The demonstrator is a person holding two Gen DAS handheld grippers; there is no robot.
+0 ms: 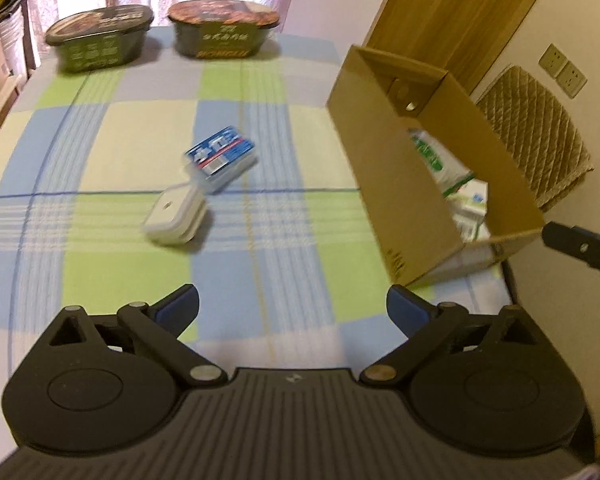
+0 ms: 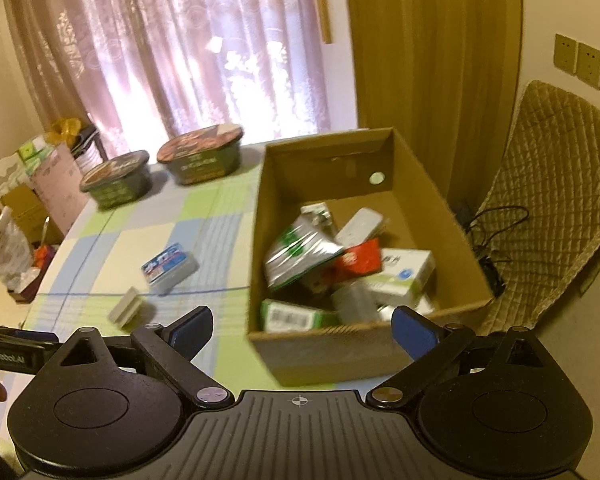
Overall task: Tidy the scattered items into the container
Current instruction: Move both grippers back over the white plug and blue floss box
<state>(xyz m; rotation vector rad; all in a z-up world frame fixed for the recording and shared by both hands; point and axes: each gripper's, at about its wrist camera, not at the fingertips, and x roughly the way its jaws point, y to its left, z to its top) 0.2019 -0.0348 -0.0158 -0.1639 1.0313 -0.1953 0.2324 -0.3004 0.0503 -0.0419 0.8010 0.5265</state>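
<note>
Diagonally skewed blue-labelled box (image 1: 221,159)

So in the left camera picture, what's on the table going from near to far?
White box → blue pack → the two noodle bowls at the back, one beside the other.

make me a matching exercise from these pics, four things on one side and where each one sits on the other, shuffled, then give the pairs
Things:
1. cardboard box
2. two noodle bowls
3. blue-labelled clear case
4. red packet

Places:
A. far edge of the table, by the curtain
B. inside the box, among other packages
C. middle of the checked cloth, beside a small white case
D. right side of the table, near the quilted chair

Pairs: 1-D, 2-A, 3-C, 4-B
</note>
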